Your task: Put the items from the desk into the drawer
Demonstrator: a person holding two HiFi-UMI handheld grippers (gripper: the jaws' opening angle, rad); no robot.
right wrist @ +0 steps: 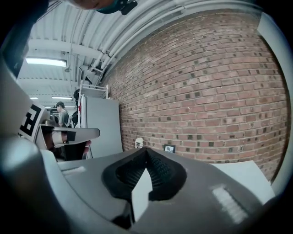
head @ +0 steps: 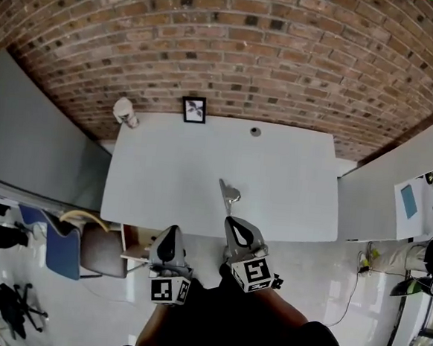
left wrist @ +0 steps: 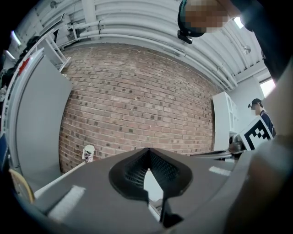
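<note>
Desk (head: 290,182) white and wide across the middle of the head view, brick wall (head: 234,43) filling the top. At the desk's far left corner, upper left of the frame, a cup (head: 124,111), standing upright. Just right of it at the back edge, a small picture frame (head: 194,109), upright too. Further right, a little round grey thing (head: 255,132), flat on the top. Near the front edge, a shiny metal thing (head: 230,194) — too small to name for sure, maybe a clip. All four well apart from each other, all on the desk top.

Left gripper (head: 172,231) at the bottom middle of the frame, just off the desk's front edge, jaws pressed tip to tip with nothing between them. Right gripper (head: 231,220) beside it to the right, tip just below the shiny metal thing, touching or not hard to tell. Jaws closed together there as well, holding nothing.

Under the front edge at lower left, a pale flat piece (head: 134,253) — perhaps the drawer. Blue chair (head: 57,249) further left, on the floor.
</note>
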